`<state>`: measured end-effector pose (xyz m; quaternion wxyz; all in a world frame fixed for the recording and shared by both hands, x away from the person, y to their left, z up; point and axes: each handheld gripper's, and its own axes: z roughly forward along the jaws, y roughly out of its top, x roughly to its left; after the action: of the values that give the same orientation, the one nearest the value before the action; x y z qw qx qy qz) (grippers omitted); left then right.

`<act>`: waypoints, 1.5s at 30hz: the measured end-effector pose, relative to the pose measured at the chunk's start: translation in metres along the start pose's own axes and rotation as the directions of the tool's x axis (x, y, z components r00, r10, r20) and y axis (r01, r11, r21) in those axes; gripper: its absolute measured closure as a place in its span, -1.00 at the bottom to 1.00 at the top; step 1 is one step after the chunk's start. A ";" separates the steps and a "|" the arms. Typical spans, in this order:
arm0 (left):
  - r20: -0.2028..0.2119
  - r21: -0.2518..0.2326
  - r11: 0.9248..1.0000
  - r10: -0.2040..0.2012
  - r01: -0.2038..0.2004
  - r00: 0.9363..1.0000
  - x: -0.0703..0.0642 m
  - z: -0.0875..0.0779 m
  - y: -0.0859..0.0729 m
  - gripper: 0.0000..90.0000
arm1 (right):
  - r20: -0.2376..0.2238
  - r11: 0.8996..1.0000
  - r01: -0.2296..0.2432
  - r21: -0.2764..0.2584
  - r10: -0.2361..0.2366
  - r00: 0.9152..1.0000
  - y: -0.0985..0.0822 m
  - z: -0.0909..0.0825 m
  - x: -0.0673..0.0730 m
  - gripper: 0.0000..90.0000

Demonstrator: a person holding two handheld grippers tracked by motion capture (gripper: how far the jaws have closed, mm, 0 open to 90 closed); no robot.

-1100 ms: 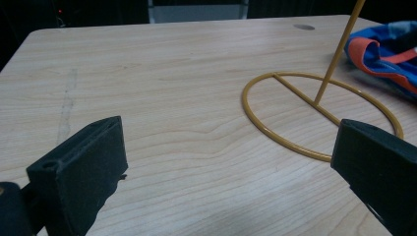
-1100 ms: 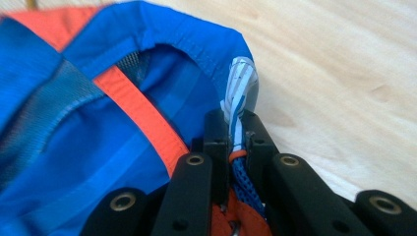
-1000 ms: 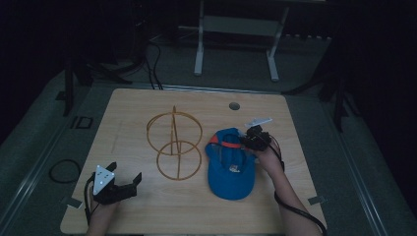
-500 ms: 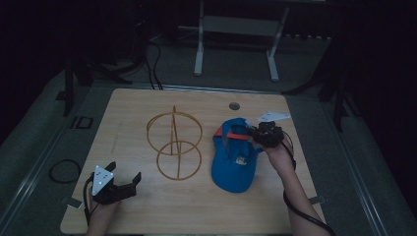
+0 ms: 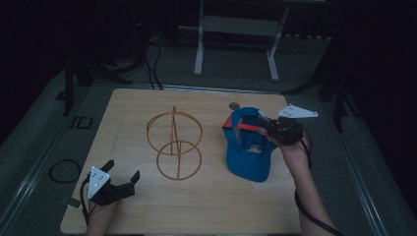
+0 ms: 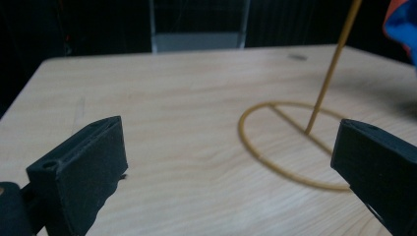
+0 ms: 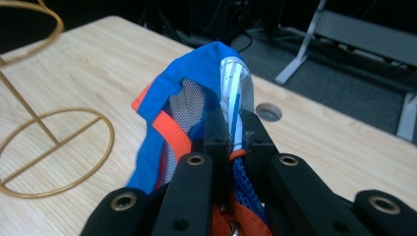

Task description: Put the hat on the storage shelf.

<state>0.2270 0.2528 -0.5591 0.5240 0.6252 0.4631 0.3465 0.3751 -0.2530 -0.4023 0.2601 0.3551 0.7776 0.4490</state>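
Note:
A blue cap [image 5: 248,147] with orange trim hangs above the right half of the wooden table [image 5: 206,211], brim pointing down toward the front. My right gripper [image 5: 268,129] is shut on the cap's rear edge; in the right gripper view the jaws pinch the blue and white fabric [image 7: 231,98] at the gripper [image 7: 235,132]. A gold wire stand [image 5: 174,142] of two rings on a post stands mid-table, left of the cap. My left gripper [image 5: 120,177] rests open near the front left corner; in the left gripper view the left gripper [image 6: 231,162] has nothing between its jaws, and the stand's base ring [image 6: 275,147] lies ahead.
A round cable hole [image 5: 234,105] sits at the table's far edge behind the cap. A metal frame [image 5: 236,29] stands on the floor beyond the table. A coiled cable [image 5: 64,171] lies on the floor at the left.
My right gripper has lifted the cap off the table and carried it slightly away, so the cap now hangs from its rear edge. The left gripper has stayed put.

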 end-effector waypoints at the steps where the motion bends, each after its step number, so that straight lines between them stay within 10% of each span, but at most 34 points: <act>1: 0.011 -0.012 1.000 -0.005 0.005 1.000 -0.001 -0.002 0.003 -0.98 | 0.002 1.000 0.001 -0.011 -0.001 1.000 0.002 -0.005 0.000 0.88; 14: 0.076 -0.076 0.997 0.007 -0.001 0.997 -0.015 -0.029 0.060 -0.98 | 0.030 0.996 0.010 -0.085 -0.008 1.000 0.021 -0.047 -0.006 0.88; 22: 0.156 -0.020 1.000 0.019 -0.016 0.988 -0.032 -0.033 0.098 -0.94 | -0.011 0.995 -0.009 -0.103 0.008 1.000 0.023 -0.058 -0.005 0.88; 45: 0.333 -0.027 0.988 0.153 -0.152 0.930 -0.092 0.017 0.178 -0.94 | -0.031 0.987 0.016 -0.159 -0.021 0.999 0.036 -0.069 0.017 0.88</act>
<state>0.2500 0.1565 -0.3845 0.5666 0.7088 0.3174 0.2753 0.3263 -0.2629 -0.3397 0.2790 0.3184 0.7467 0.5130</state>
